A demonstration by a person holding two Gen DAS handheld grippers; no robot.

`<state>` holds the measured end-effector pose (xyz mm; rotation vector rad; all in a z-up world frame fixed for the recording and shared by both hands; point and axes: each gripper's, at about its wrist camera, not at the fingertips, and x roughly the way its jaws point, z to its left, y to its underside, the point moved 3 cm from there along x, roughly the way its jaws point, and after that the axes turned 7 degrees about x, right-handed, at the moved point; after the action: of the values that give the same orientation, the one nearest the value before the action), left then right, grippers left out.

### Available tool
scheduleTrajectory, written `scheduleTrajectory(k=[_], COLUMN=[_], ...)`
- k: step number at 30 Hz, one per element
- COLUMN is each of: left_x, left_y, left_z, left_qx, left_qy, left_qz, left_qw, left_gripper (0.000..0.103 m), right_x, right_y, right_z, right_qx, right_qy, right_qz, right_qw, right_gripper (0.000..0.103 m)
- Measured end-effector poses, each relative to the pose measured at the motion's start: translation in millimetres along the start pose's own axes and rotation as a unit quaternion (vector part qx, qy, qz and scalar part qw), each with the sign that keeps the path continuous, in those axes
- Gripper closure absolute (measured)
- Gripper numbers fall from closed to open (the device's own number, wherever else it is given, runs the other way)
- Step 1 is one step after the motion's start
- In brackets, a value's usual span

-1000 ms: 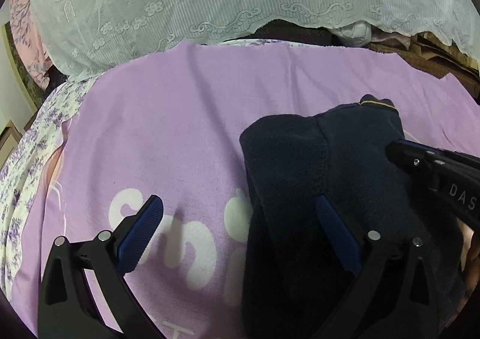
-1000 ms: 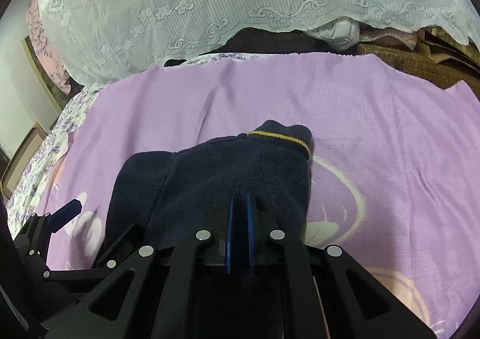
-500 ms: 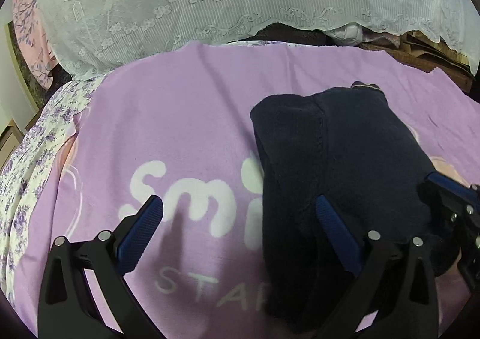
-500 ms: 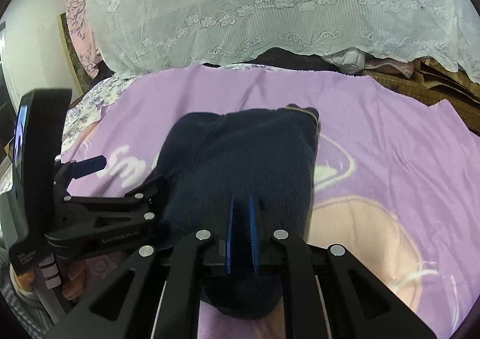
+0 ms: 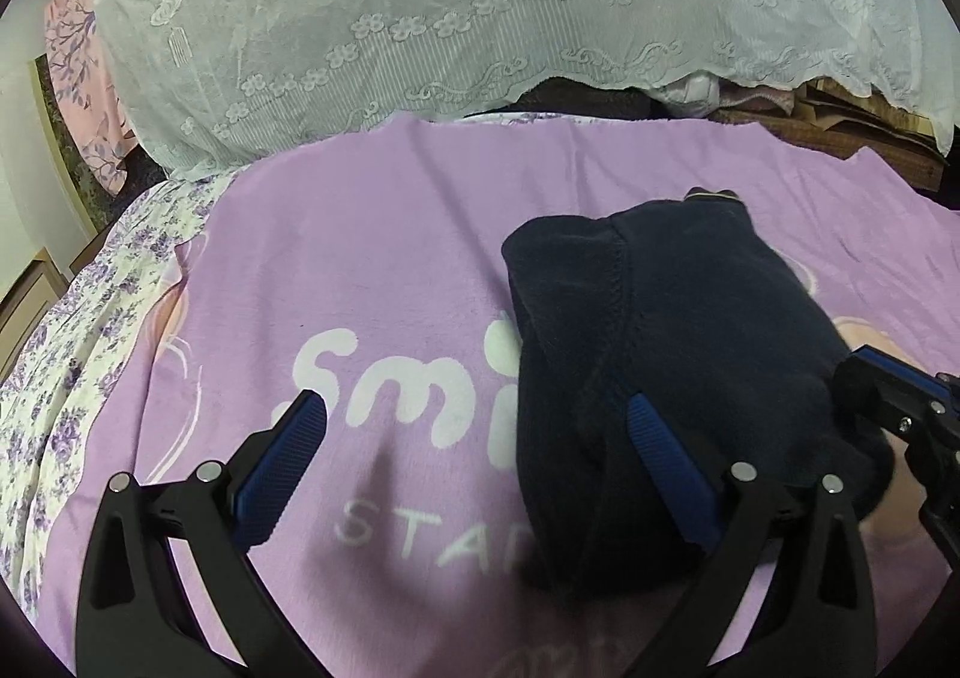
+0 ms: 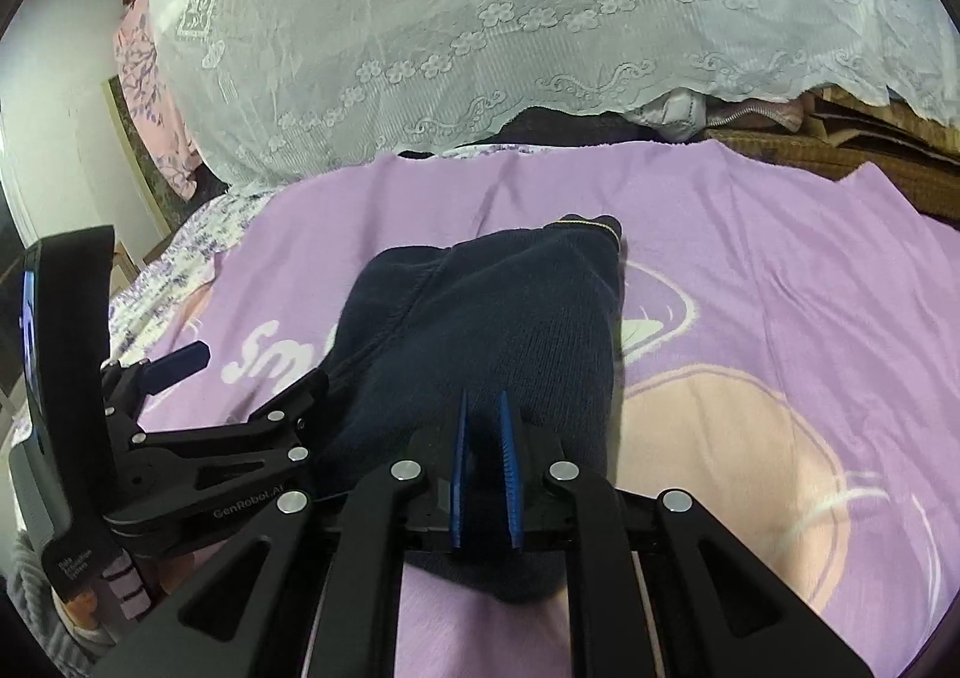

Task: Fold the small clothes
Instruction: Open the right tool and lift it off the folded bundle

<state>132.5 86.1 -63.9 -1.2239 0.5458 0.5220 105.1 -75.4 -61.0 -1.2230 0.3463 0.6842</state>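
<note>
A folded dark navy knit garment (image 5: 678, 354) with a thin yellow line at its far end lies on the purple blanket (image 5: 372, 258). My left gripper (image 5: 474, 405) stands wide open: its right finger hovers over the garment's near left part, its left finger over the white lettering. From the right wrist view the garment (image 6: 510, 318) lies just ahead of and under my right gripper (image 6: 483, 408), whose blue pads stand a narrow gap apart with no cloth visibly pinched. The right gripper (image 5: 870, 372) shows at the garment's right edge, and the left gripper (image 6: 258, 372) reaches in at the garment's left side.
A white lace cover (image 5: 480, 18) drapes over a high pile at the back. Floral bedding (image 5: 90, 330) borders the blanket on the left. Brown cloth and boxes (image 6: 840, 138) lie at the back right. A phone mount (image 6: 66, 348) rides on the left gripper.
Both grippers have drawn back toward the near edge, so more of the garment and lettering shows. The right pads, pressed together before, now stand slightly apart. The garment lies flatter.
</note>
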Motion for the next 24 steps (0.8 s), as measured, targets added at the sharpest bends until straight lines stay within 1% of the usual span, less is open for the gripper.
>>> scheduleTrajectory(k=[6, 15, 18, 21, 24], left_x=[-26, -74, -86, -98, -109], left_y=[6, 15, 15, 14, 9], left_z=[3, 3, 5, 5, 4], left_qx=[-0.010, -0.012, -0.022, -0.030, -0.032], left_qy=[-0.004, -0.023, -0.024, -0.025, -0.025], left_qz=[-0.007, -0.026, -0.030, -0.036, -0.049], left_qw=[0.9999, 0.9993, 0.9990, 0.9986, 0.9979], left_gripper=[0.005, 0.005, 0.005, 0.005, 0.005], right_x=[-21, -60, -72, -82, -92], right_y=[3, 2, 1, 2, 4], right_z=[6, 19, 20, 20, 18], right_qx=[0.002, -0.011, -0.019, -0.028, -0.027], right_qy=[-0.008, -0.032, -0.037, -0.038, -0.040], right_qz=[-0.007, -0.024, -0.029, -0.031, -0.035], right_qw=[1.000, 0.999, 0.999, 0.998, 0.998], right_gripper=[0.090, 0.090, 0.087, 0.087, 0.086])
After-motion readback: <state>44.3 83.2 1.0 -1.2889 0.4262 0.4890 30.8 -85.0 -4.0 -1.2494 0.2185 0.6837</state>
